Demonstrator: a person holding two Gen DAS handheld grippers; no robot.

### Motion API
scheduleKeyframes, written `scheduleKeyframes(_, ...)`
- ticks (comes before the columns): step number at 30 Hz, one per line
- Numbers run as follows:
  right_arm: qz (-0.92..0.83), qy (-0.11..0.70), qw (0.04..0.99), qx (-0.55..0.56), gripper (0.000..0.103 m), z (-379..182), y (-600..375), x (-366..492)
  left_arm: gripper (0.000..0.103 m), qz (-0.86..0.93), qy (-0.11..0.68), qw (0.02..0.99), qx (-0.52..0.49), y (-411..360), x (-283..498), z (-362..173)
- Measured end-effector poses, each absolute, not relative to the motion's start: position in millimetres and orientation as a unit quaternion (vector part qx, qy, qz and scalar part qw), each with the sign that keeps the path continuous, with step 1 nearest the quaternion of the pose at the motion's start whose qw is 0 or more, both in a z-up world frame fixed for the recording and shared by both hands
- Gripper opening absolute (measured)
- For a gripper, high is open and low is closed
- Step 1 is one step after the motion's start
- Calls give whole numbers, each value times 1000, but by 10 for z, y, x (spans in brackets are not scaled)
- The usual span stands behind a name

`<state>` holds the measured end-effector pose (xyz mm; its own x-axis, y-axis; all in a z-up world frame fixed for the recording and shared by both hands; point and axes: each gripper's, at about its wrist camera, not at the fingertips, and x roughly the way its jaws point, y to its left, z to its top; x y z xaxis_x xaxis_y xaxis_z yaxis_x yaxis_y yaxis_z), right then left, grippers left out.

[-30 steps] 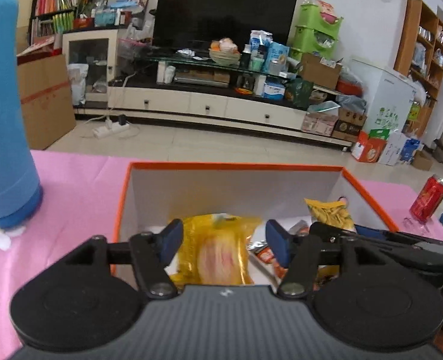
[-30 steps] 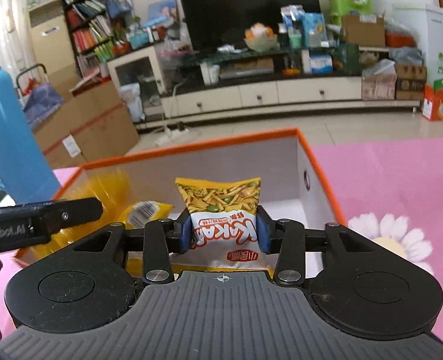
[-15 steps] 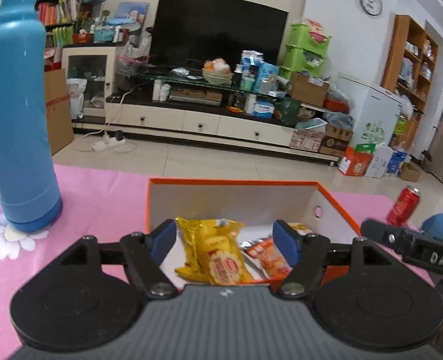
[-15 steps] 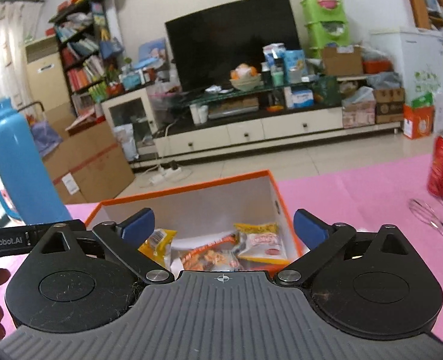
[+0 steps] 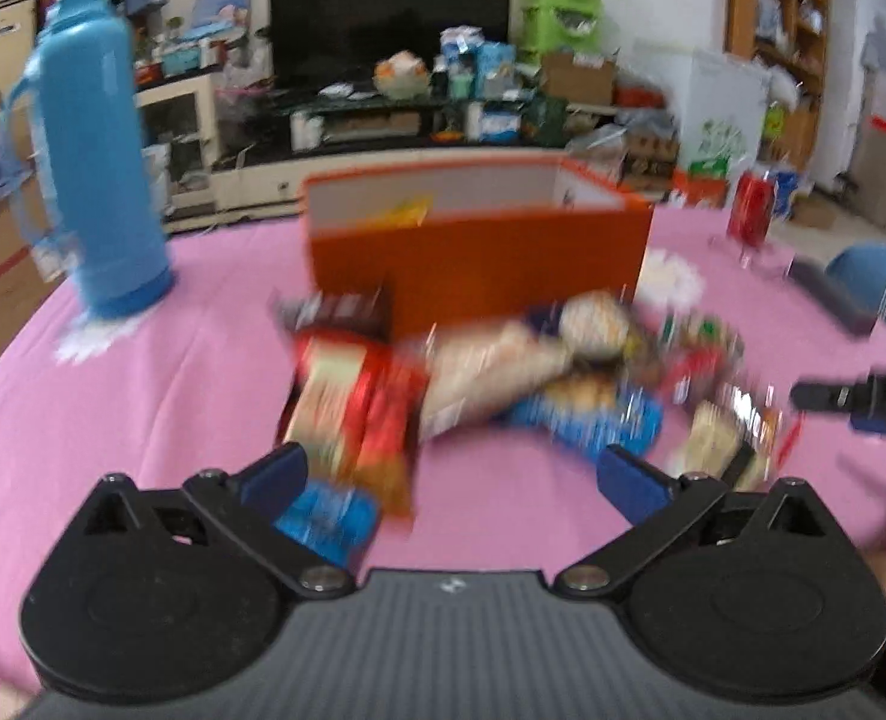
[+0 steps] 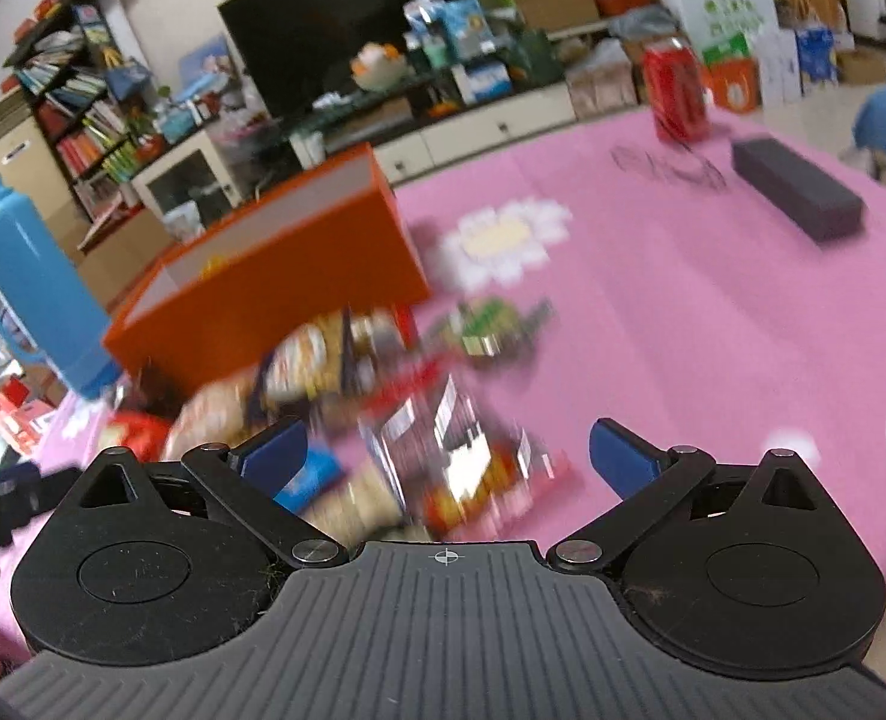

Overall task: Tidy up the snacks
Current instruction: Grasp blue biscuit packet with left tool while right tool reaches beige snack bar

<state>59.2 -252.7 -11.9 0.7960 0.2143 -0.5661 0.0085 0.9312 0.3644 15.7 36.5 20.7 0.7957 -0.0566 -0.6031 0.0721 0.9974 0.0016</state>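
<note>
Both claws are spread wide and hold nothing: the left gripper [image 5: 451, 477] and right gripper [image 6: 445, 459] hang over one blurred heap of snack packets [image 5: 502, 384], too smeared to count, mid-frame before one orange box [image 5: 478, 246]. One blue thermos [image 5: 98, 156] stands upper left, one red can [image 5: 751, 210] upper right.

boxes: one orange box [image 5: 478, 252] sitting on the pink cloth | flasks: one blue flask [image 5: 98, 156] standing | cans: one red can [image 6: 676, 93] standing | cases: one dark case [image 6: 796, 198] lying | grippers: two showing | snack packs: a loose pile [image 5: 502, 372] lying, too blurred for counting
</note>
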Motion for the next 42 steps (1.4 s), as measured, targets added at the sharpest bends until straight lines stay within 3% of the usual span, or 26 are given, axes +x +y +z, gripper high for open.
scheduleKeyframes(8, 88, 331, 924, 172, 92, -213, -2409, 498, 102, 38, 344, 938, -29, 906, -66, 50)
scheduleKeyframes(13, 101, 336, 920, 173, 92, -209, -2344, 524, 102, 61, 349, 933, 57, 909, 252, -15)
scheduleKeyframes(22, 143, 366, 908, 148, 92, -279, -2114, 489, 102, 35, 389, 917, 79, 1047, 765, -172)
scheduleKeyframes(24, 150, 371, 907, 133, 92, -283, -2023, 483, 90, 15, 406, 913, 44, 1124, 789, -209)
scheduleKeyframes(30, 152, 379, 906, 114, 92, -289, -1934, 457, 79, 9, 428, 904, -8, 1202, 577, -209)
scheduleKeyframes(35, 155, 384, 904, 108, 92, -307, -1875, 413, 79, 23, 428, 903, -15, 1142, 374, -206)
scheduleKeyframes(38, 155, 393, 901, 104, 92, -327, -1813, 405, 96, 27, 418, 908, 0, 1076, 323, -202)
scheduleKeyframes(42, 145, 400, 898, 112, 92, -334, -1754, 461, 98, 32, 392, 918, 38, 1004, 303, -171)
